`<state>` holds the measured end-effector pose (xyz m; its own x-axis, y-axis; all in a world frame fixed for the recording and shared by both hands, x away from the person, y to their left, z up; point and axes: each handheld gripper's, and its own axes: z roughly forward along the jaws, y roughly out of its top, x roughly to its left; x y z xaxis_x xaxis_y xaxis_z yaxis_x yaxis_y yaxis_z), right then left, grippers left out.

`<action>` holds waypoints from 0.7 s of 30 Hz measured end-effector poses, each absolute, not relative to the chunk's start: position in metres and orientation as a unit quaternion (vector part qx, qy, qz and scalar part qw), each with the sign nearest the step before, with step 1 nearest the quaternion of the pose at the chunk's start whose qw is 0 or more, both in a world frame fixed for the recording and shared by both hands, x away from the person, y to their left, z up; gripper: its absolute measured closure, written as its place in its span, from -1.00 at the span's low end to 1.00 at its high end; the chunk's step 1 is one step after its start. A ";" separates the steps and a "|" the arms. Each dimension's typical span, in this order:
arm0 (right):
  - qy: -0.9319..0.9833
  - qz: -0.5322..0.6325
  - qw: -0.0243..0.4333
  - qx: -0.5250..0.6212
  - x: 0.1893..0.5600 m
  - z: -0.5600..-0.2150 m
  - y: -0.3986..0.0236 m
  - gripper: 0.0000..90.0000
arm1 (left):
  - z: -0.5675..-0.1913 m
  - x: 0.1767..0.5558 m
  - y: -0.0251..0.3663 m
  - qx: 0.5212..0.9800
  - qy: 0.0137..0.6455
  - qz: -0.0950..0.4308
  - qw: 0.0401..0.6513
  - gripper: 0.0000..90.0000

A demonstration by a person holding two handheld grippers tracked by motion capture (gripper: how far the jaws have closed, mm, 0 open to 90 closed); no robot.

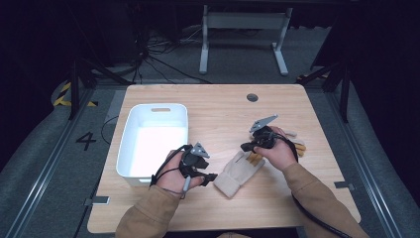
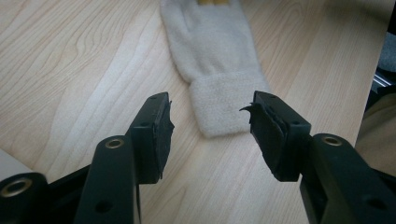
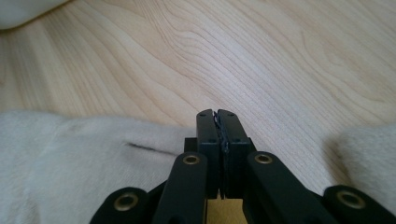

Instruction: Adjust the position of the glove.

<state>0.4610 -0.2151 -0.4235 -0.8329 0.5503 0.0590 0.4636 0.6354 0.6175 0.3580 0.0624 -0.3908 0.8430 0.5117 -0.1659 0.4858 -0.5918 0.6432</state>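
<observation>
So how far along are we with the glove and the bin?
Nothing looks done yet: the white bin has nothing visible inside. In hand: the left gripper stands open, its jaws either side of the cuff of the glove, not touching it. The right gripper is shut above the glove's fingers, holding nothing visible. Probably left: grip the glove and move it to the bin.

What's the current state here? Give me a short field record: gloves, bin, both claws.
glove: cream glove flat on the table, cuff toward the person
second glove: partly hidden under the right hand, yellow patches showing
bin: white bin at table left, nothing seen inside
left claw: jaws apart, either side of the cuff, not touching
right claw: jaws together, over cream fabric, whether fabric is pinched unclear
</observation>
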 end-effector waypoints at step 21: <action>0.912 0.273 0.062 0.300 0.460 -0.437 -0.229 0.99 | -0.392 0.360 0.061 0.892 0.280 0.017 0.354 0.03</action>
<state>0.4599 -0.2287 -0.4368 -0.8123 0.5810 0.0512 0.5138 0.6712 0.5342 0.3598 0.0613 -0.3923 0.8431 0.5109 -0.1678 0.4869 -0.5928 0.6415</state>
